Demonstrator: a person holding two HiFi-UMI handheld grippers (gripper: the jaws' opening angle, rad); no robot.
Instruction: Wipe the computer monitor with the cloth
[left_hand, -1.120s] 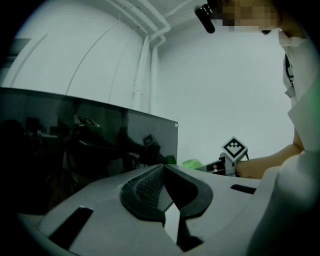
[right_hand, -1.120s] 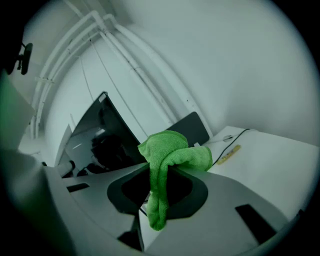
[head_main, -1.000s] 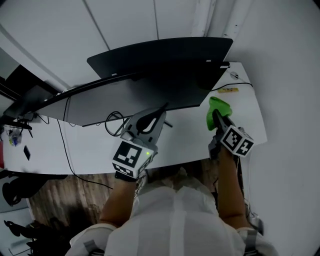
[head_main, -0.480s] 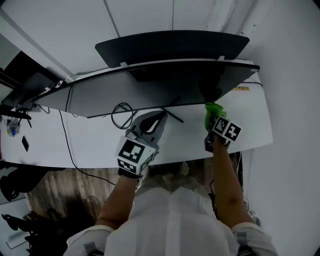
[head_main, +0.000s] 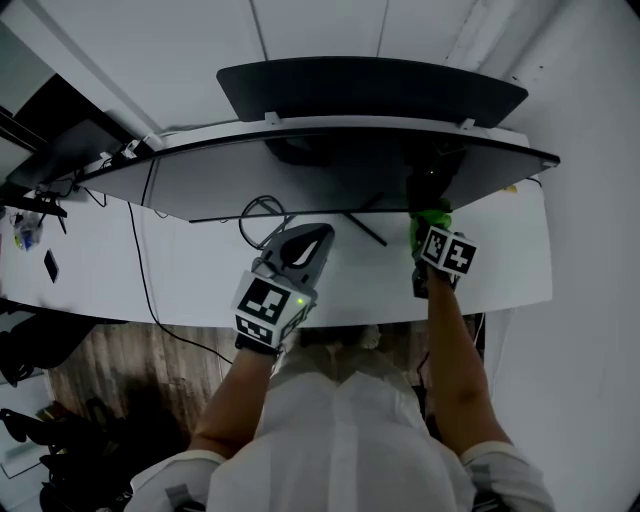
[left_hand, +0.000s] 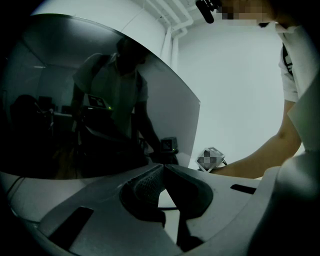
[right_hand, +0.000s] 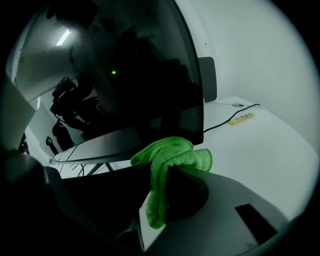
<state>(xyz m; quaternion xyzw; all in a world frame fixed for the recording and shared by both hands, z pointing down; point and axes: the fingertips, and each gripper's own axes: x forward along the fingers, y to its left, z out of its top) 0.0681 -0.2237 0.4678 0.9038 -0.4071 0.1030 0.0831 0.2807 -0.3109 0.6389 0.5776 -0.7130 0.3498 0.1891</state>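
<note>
Clamping crumpled green microfibre cloth (right_hand: 170, 150) in right gripper (head_main: 430, 226), at six o'clock of wide dark curved monitor (head_main: 330, 180); holding left gripper (left_hand: 162, 172) clenched, empty.

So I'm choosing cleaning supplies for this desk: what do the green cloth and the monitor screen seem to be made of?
The green cloth looks like microfibre or terry: matte, with a fuzzy nap and soft, rounded folds. The monitor screen is a dark, glossy panel that reflects its surroundings sharply. Whether it is glass or plastic cannot be told.
</note>
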